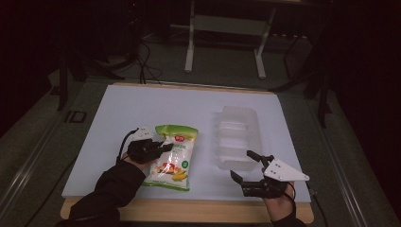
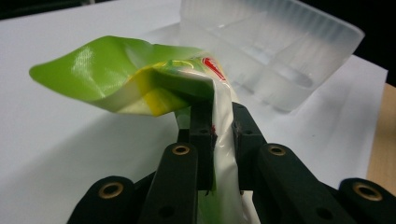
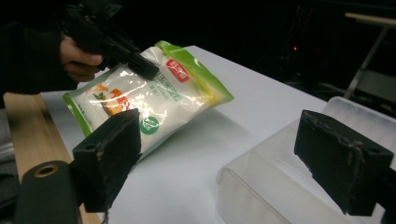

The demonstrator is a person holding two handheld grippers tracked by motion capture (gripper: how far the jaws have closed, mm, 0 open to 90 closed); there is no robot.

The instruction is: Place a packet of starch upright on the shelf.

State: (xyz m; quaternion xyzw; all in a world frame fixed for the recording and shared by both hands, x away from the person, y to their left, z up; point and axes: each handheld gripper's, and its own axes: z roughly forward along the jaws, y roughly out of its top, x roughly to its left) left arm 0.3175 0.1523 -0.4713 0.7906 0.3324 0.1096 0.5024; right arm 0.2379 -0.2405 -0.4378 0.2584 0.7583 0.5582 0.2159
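A green and white snack bag (image 1: 172,158) lies tilted on the white table cover (image 1: 142,109), its left side lifted. My left gripper (image 1: 163,147) is shut on the bag's left edge. The left gripper view shows the film of the bag (image 2: 116,74) pinched between the two black jaws of that gripper (image 2: 217,116). A clear plastic container (image 1: 239,135) stands to the right of the bag. My right gripper (image 1: 241,163) stands open at the container's near right corner, nothing between its jaws. In the right gripper view the open gripper (image 3: 224,154) frames the container (image 3: 280,186) and the bag (image 3: 154,98).
A wooden table edge (image 1: 189,210) runs along the front below the white cover. Behind the table stand a white metal frame (image 1: 224,28) and cables (image 1: 142,61) on the floor. The surroundings are dark.
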